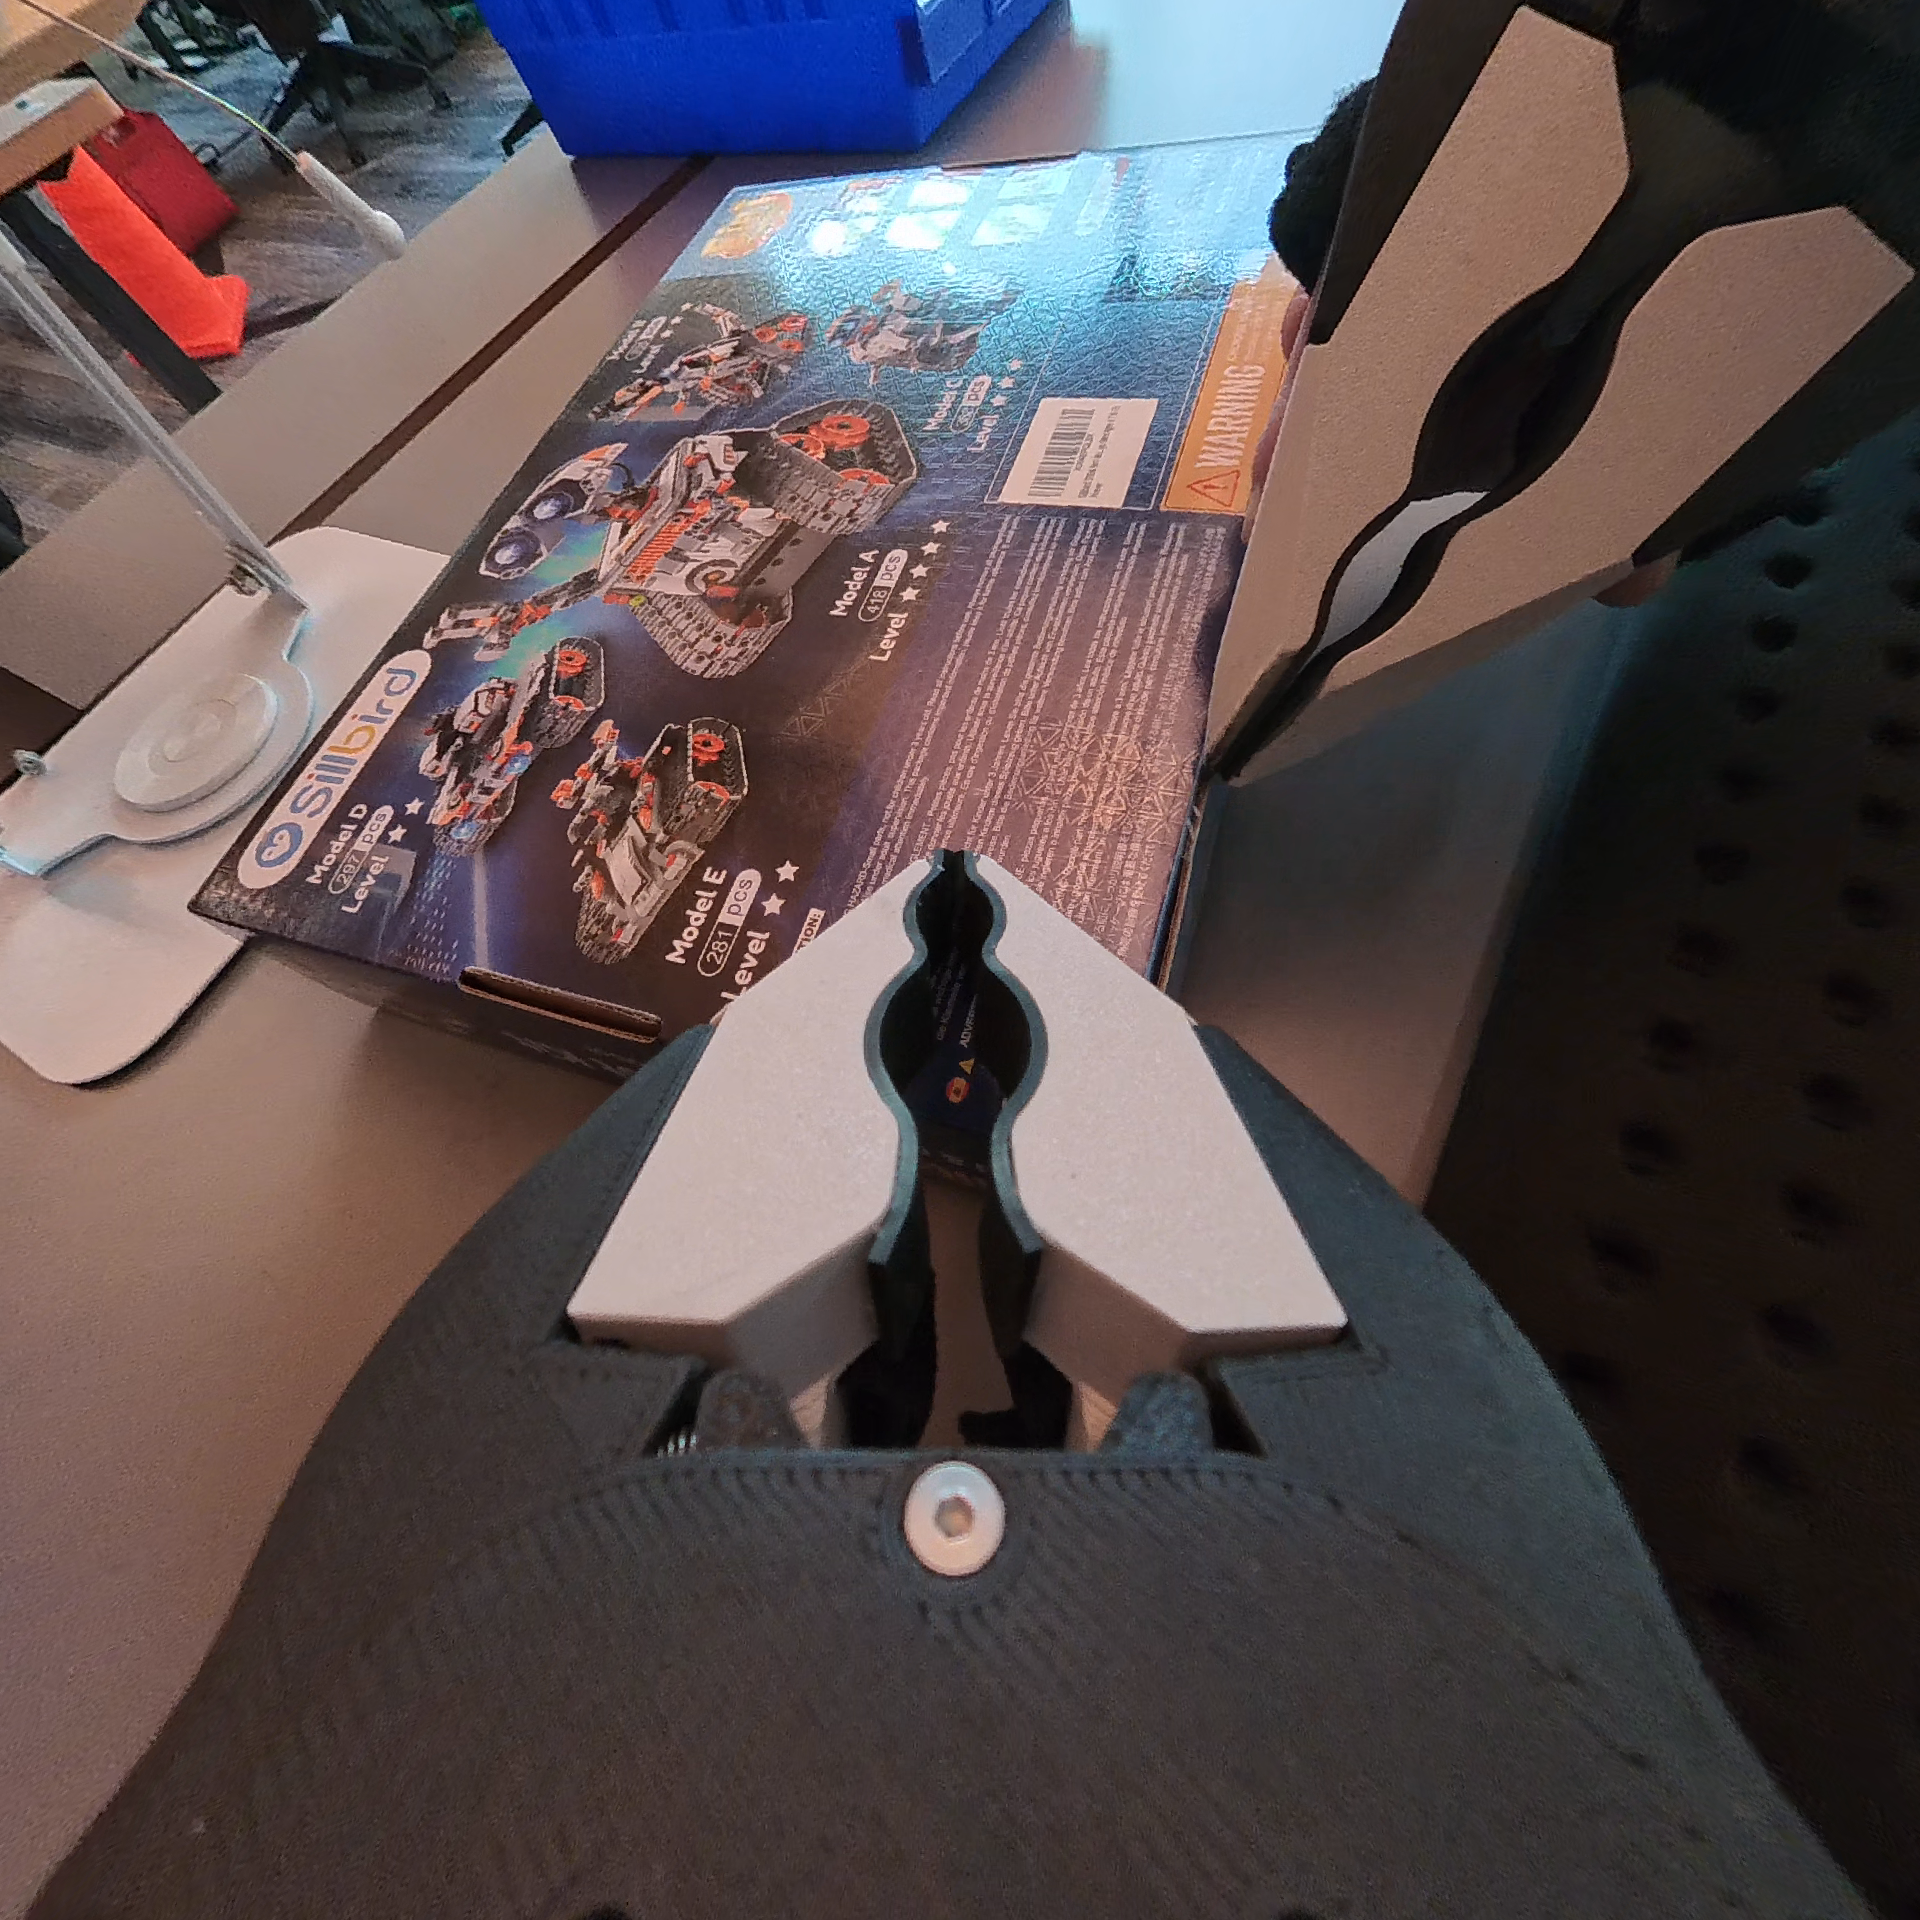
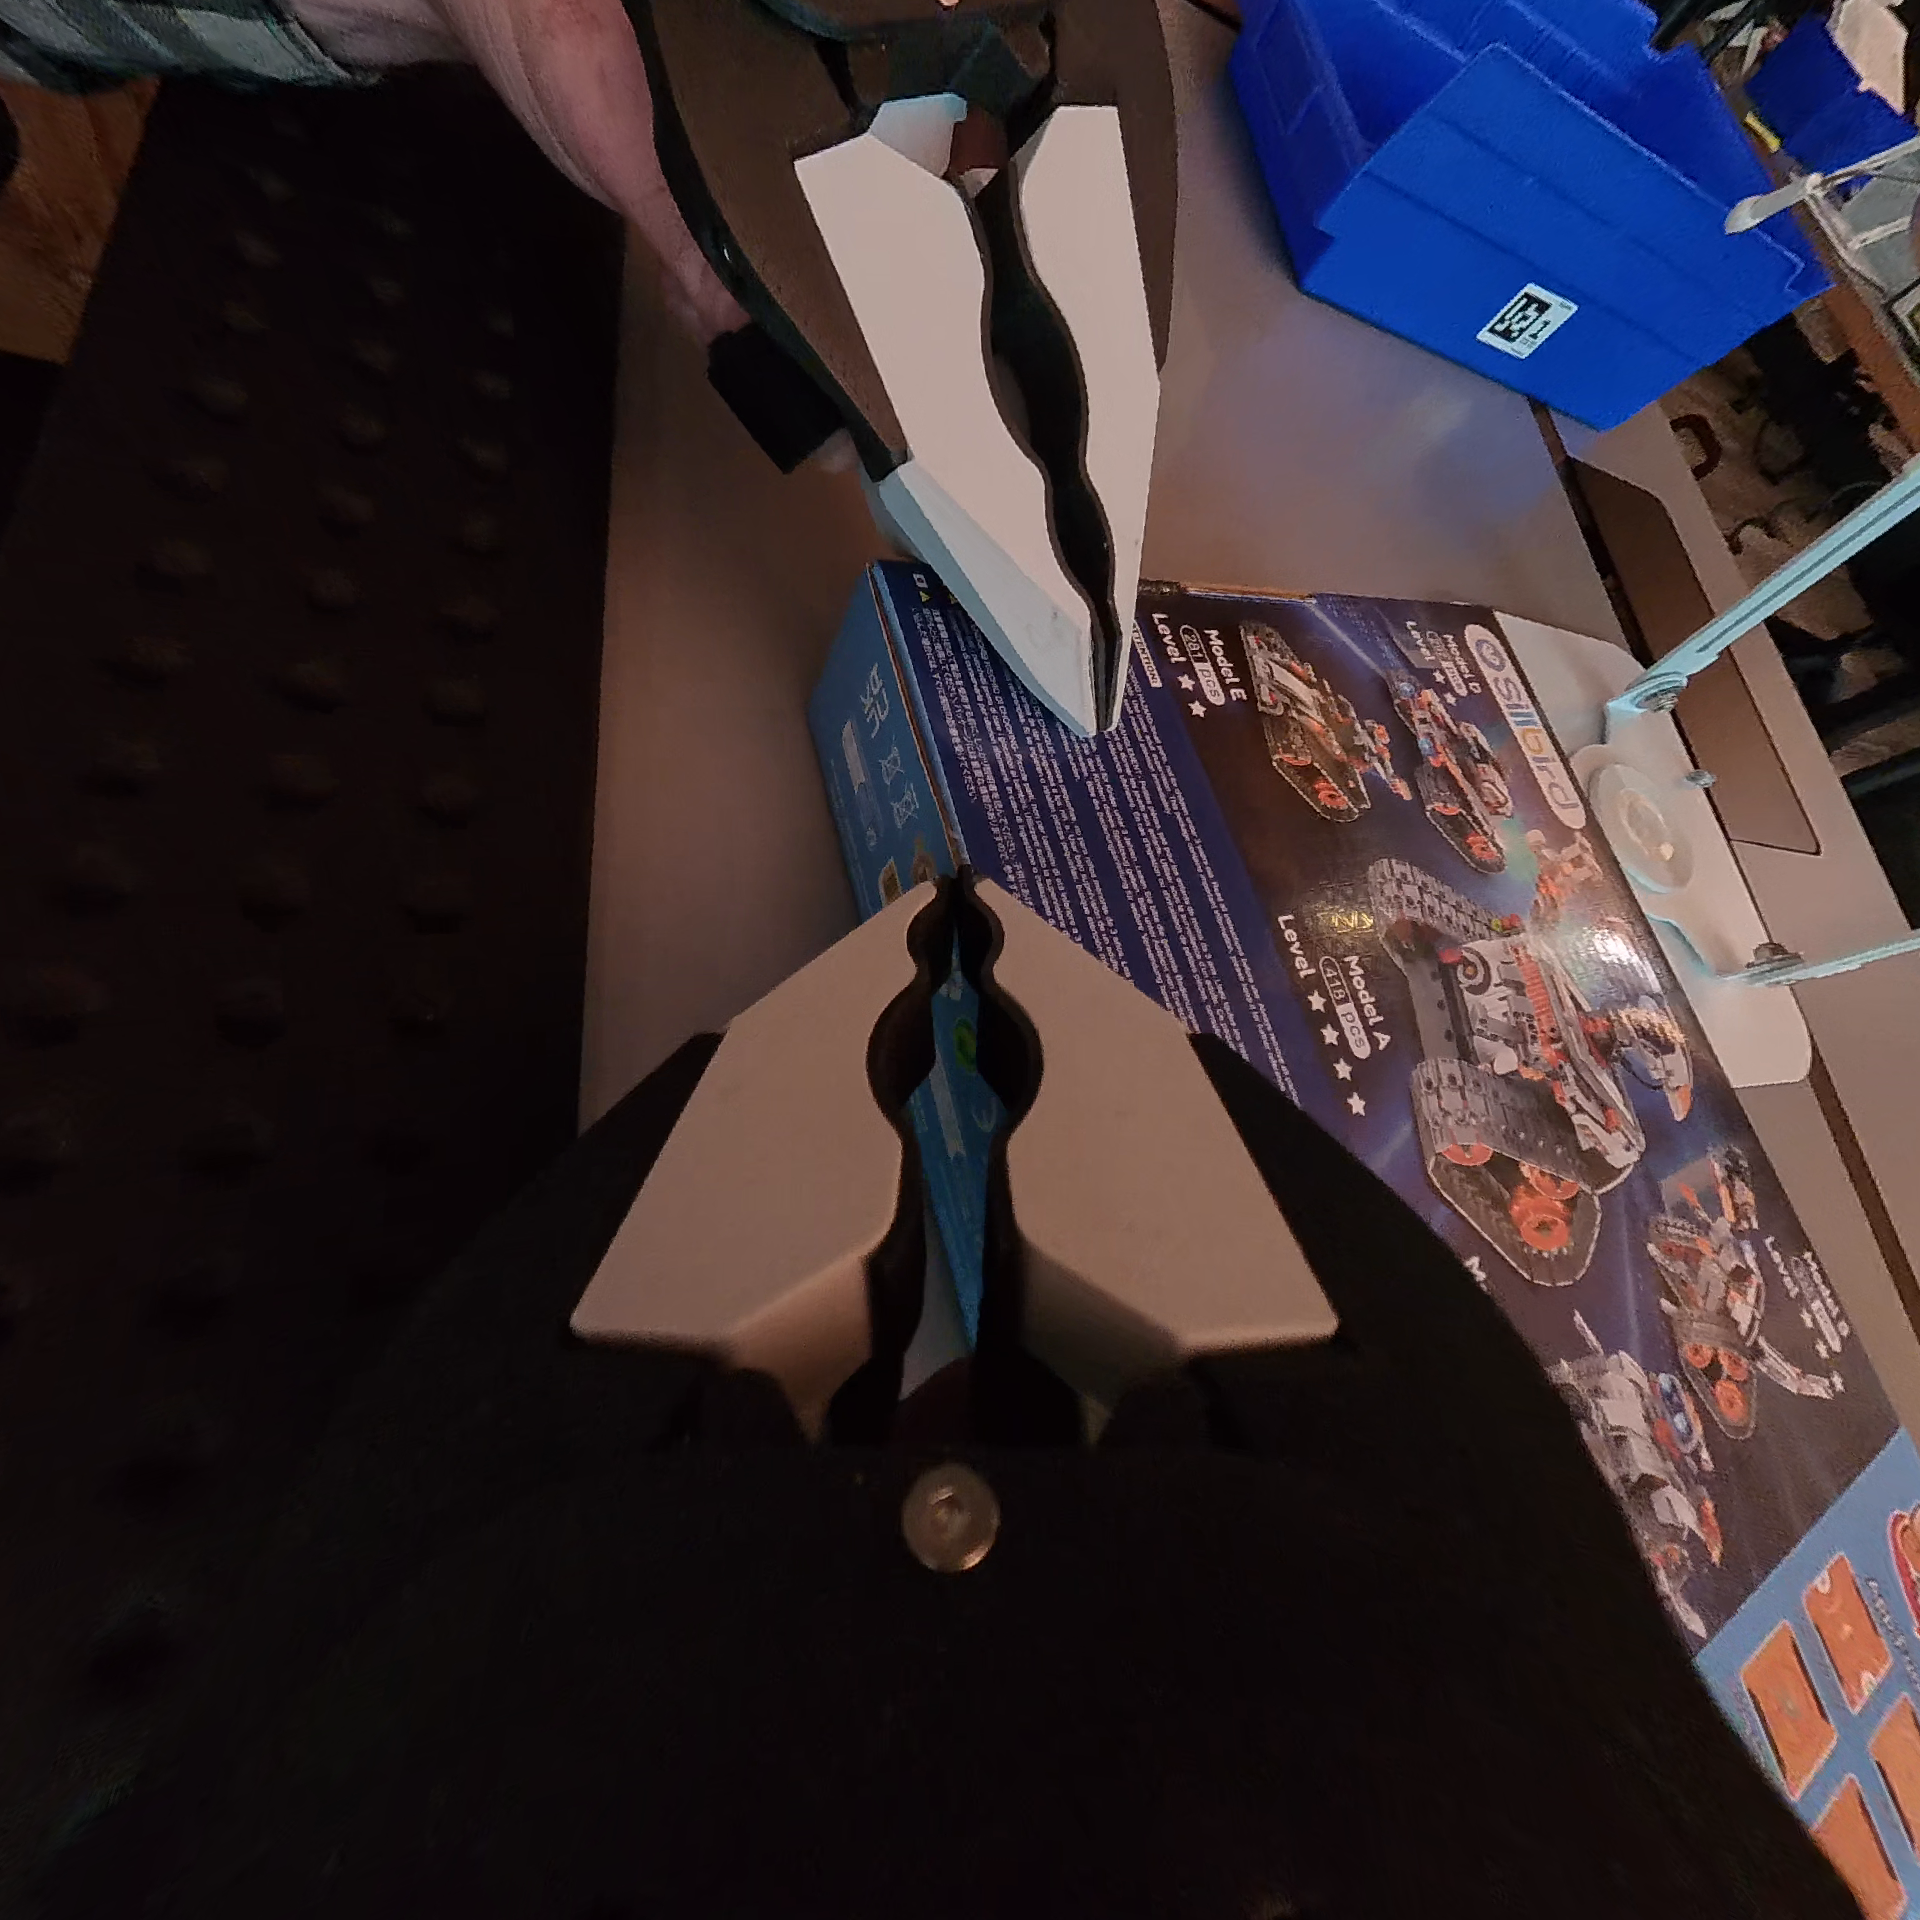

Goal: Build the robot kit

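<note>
A dark blue toy building-set box [image 1: 935,623] lies flat on the grey table [image 1: 208,1195], printed back face up. My left gripper [image 1: 961,857] is shut and empty, with its tips at the box's near edge close to a corner. In the right wrist view it [image 2: 1099,722] comes down from above and touches the box's top face [image 2: 1195,883] near that corner. My right gripper [image 2: 961,878] is shut and empty, with its tips at the edge where the top face meets the side face. In the left wrist view it [image 1: 1231,774] stands at the box's right edge.
A blue plastic bin [image 1: 748,73] [image 2: 1507,208] stands beyond the box. A white stand base [image 1: 156,748] [image 2: 1662,831] with a metal arm touches the box's far long side. A dark perforated surface [image 1: 1714,935] [image 2: 260,727] runs along the table edge. A hand [image 2: 623,135] holds the left gripper. Left tips to right tips: about 5 centimetres.
</note>
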`<state>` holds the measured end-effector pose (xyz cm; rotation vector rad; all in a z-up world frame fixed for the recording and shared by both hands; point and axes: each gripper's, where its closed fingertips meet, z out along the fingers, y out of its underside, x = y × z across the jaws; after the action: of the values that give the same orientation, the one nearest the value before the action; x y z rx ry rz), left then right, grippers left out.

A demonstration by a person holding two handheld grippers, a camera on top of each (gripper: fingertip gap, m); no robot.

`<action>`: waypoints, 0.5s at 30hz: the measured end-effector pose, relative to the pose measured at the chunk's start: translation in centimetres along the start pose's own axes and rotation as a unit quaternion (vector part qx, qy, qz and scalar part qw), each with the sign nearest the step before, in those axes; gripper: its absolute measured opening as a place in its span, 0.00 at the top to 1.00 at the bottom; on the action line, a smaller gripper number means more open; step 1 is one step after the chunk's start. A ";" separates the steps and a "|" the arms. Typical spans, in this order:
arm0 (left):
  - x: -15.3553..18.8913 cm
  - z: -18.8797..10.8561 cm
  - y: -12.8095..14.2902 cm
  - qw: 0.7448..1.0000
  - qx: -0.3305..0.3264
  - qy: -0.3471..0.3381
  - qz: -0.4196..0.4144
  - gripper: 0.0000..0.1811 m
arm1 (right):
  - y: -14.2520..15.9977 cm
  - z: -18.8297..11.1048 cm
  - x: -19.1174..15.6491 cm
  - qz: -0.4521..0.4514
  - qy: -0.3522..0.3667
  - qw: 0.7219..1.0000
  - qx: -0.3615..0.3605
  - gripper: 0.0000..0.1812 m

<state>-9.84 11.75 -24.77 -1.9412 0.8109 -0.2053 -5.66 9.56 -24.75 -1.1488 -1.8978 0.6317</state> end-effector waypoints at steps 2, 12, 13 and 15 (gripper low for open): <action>-0.2 0.0 0.0 1.000 0.000 -0.002 0.000 1.00 | -0.1 0.2 0.1 0.003 0.002 1.000 0.001 1.00; -0.5 0.0 0.1 1.000 0.001 0.001 -0.007 1.00 | -0.3 0.4 0.2 0.032 -0.020 0.999 0.029 1.00; -0.5 0.0 0.1 1.000 0.002 0.000 -0.007 1.00 | -0.3 0.4 0.2 0.034 -0.023 0.999 0.030 1.00; -0.7 -0.1 0.2 1.000 0.000 -0.004 -0.006 1.00 | -0.4 0.6 0.3 0.035 -0.025 0.999 0.031 1.00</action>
<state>-10.50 12.10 -24.74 -1.9462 0.7956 -0.2045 -6.40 9.59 -24.65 -1.1744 -1.8720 0.7595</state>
